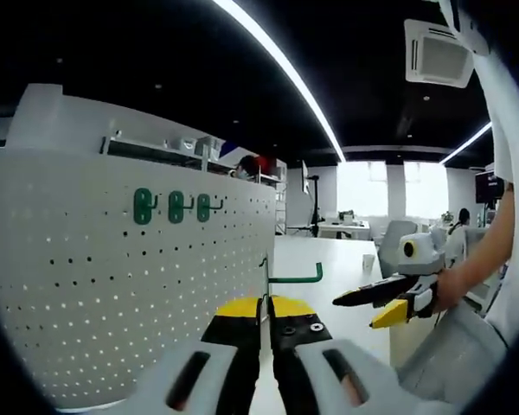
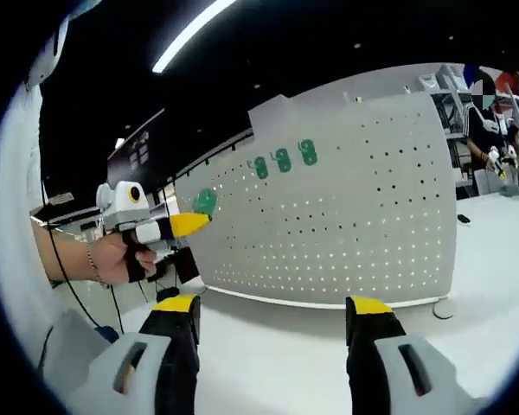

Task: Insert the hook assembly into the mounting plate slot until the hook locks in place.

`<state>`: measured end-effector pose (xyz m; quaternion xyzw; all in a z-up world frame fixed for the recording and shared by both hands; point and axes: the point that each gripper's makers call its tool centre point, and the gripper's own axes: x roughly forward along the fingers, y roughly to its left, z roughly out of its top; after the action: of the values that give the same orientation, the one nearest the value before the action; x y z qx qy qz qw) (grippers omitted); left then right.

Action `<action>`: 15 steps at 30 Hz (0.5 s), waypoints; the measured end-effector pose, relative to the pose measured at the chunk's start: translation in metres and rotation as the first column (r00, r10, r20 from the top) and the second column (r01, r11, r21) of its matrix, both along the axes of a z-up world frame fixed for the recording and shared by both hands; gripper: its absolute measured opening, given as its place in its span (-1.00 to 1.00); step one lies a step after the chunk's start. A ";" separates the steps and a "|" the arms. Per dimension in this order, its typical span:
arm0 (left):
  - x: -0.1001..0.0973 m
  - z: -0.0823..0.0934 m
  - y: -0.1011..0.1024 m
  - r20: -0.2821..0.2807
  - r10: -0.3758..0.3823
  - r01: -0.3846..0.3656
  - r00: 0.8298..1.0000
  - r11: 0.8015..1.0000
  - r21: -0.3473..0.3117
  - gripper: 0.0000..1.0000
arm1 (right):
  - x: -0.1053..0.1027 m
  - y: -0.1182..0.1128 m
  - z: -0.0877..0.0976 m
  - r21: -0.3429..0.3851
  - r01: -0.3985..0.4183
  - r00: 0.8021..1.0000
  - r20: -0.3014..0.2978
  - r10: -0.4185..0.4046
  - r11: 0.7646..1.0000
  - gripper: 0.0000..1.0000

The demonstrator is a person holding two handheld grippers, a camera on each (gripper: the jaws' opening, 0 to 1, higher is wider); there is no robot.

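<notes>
A white pegboard mounting plate point(image 1: 112, 294) stands upright on the table to my left, with three green hooks point(image 1: 175, 207) in a row near its top. My left gripper point(image 1: 264, 308) is shut on a green hook assembly point(image 1: 296, 278), whose arm points right, just off the board's near edge. In the right gripper view the same board point(image 2: 346, 216) faces me with the three hooks point(image 2: 282, 160). There the left gripper point(image 2: 189, 226), held by a hand, carries the green hook assembly point(image 2: 205, 201) close to the board's left end. My right gripper point(image 2: 272, 304) is open and holds nothing.
The right gripper point(image 1: 376, 304) hovers at the right over the white table point(image 1: 329, 259), a hand around it. A small cup point(image 1: 368, 259) stands far back. A person point(image 2: 493, 130) works beyond the board's right end. A small dark object point(image 2: 464, 219) lies on the table there.
</notes>
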<state>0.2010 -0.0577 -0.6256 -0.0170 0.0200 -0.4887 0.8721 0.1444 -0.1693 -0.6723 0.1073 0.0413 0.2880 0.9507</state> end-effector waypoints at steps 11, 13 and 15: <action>0.000 -0.003 0.002 -0.016 0.010 -0.010 1.000 1.000 -0.011 -0.95 | 0.001 0.012 0.004 0.013 -0.038 0.999 -0.014 0.038 0.999 0.26; -0.001 -0.004 0.003 -0.020 0.010 -0.011 1.000 1.000 -0.010 -0.95 | 0.001 0.016 0.010 0.049 -0.050 0.999 -0.002 0.051 0.998 0.26; -0.001 -0.004 0.003 -0.020 0.011 -0.011 1.000 1.000 -0.009 -0.95 | 0.002 0.024 0.020 0.134 -0.081 0.997 0.006 0.081 0.988 0.26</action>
<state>0.1996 -0.0549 -0.6300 -0.0260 0.0265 -0.4839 0.8743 0.1460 -0.1450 -0.6526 0.1690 0.0260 0.3284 0.9289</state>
